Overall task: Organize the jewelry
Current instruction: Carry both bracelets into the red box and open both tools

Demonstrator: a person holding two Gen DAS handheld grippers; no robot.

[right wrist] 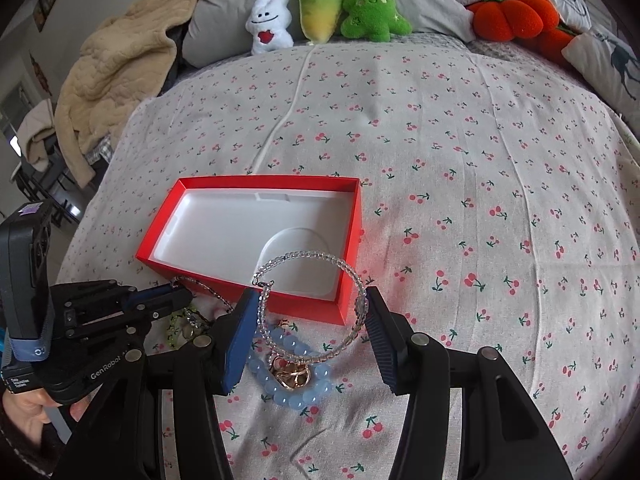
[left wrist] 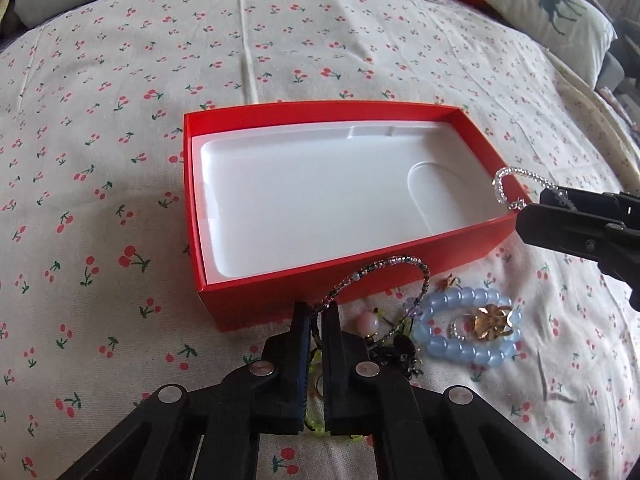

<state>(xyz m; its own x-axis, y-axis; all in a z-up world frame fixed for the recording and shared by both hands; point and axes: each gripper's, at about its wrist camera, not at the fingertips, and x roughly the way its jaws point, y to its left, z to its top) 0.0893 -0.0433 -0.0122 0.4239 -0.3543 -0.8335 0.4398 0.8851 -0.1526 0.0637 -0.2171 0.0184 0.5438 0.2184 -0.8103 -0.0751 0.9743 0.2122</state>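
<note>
A red box point(left wrist: 400, 276) with an empty white insert point(left wrist: 304, 200) lies on the cherry-print bedsheet. My left gripper point(left wrist: 317, 311) is shut on a dark green-and-purple bead bracelet point(left wrist: 396, 259) just in front of the box's near wall; its loop arcs up to the right. My right gripper point(right wrist: 312, 312) grips a clear bead bracelet point(right wrist: 308, 256) across its width, with both pads touching it, above the box's near right corner. Under it on the sheet lie a pale blue bead bracelet point(right wrist: 292, 394) and a gold ornament point(right wrist: 290, 374). The right wrist view shows the left gripper point(right wrist: 186, 295) at the left.
More jewelry lies beside the left fingers: a pink bead point(left wrist: 369, 323), yellow-green pieces point(left wrist: 316, 360) and a dark piece point(left wrist: 404, 354). Plush toys point(right wrist: 320, 12) and pillows point(right wrist: 600, 60) line the far side of the bed. A beige blanket point(right wrist: 120, 72) hangs at the far left.
</note>
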